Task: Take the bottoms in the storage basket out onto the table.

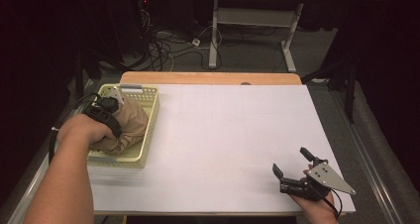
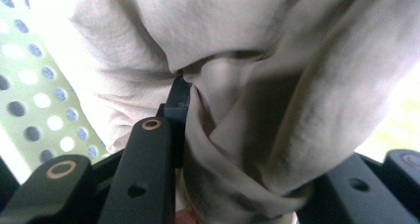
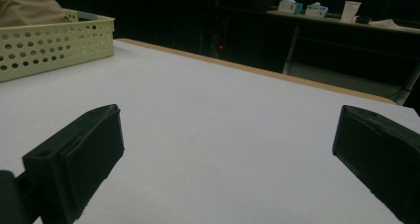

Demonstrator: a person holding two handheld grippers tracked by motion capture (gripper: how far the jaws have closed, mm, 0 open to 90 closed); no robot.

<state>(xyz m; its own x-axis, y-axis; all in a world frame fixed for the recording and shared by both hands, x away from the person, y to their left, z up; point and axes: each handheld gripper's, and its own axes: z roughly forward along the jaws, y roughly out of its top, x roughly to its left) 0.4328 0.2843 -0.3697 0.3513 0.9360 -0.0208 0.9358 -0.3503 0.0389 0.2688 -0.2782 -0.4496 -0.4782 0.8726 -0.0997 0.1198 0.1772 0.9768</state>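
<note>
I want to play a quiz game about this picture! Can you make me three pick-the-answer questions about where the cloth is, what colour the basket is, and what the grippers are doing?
1. Where is the tan cloth?
A. In the basket at the table's left
B. In the middle of the table
C. On the floor

2. What colour is the basket?
A. Red
B. Pale yellow-green
C. Blue

3. How are the right gripper jaws?
A. Shut on the cloth
B. Shut on the basket
C. Open, holding nothing

Answers: 1 A, the cloth sits bunched inside the basket, where the left gripper has its jaws pinched on a fold. 2 B, its holed walls look pale yellow-green. 3 C, its jaws stand wide apart over the bare white table.
</note>
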